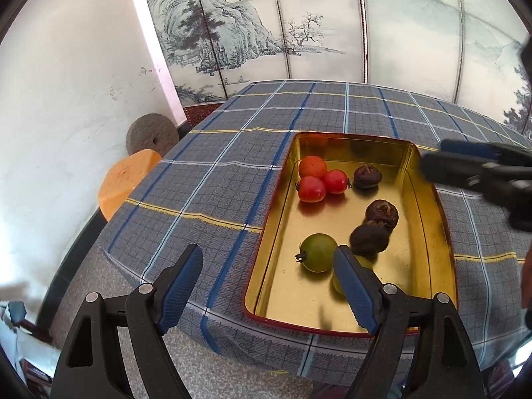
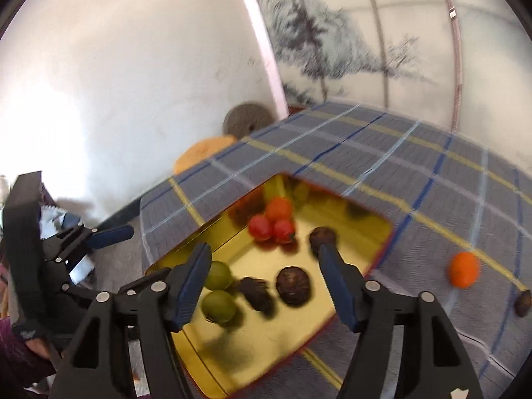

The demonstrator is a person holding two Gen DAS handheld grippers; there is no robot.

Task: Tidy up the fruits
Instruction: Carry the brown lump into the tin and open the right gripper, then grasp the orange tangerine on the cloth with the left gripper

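The gold tray [image 1: 429, 232] sits on the checked tablecloth [image 1: 212, 179], right in front of the left gripper [image 1: 267, 294]. Inside it, at the far end, an orange fruit [image 1: 312, 166] touches two red fruits [image 1: 311, 189]. Three dark brown fruits [image 1: 382, 213] lie along the tray's right side. A green fruit [image 1: 318, 252] lies close to the left gripper's right finger, and a second green one [image 2: 218, 306] hides partly behind that finger.

The left gripper is spread wide and holds nothing. The right gripper [image 2: 264, 286] hangs over the tray, also spread wide and holding nothing.

To the right of the right gripper, outside the tray, another orange fruit [image 2: 464, 269] and one dark fruit [image 2: 522, 302] lie on the cloth.
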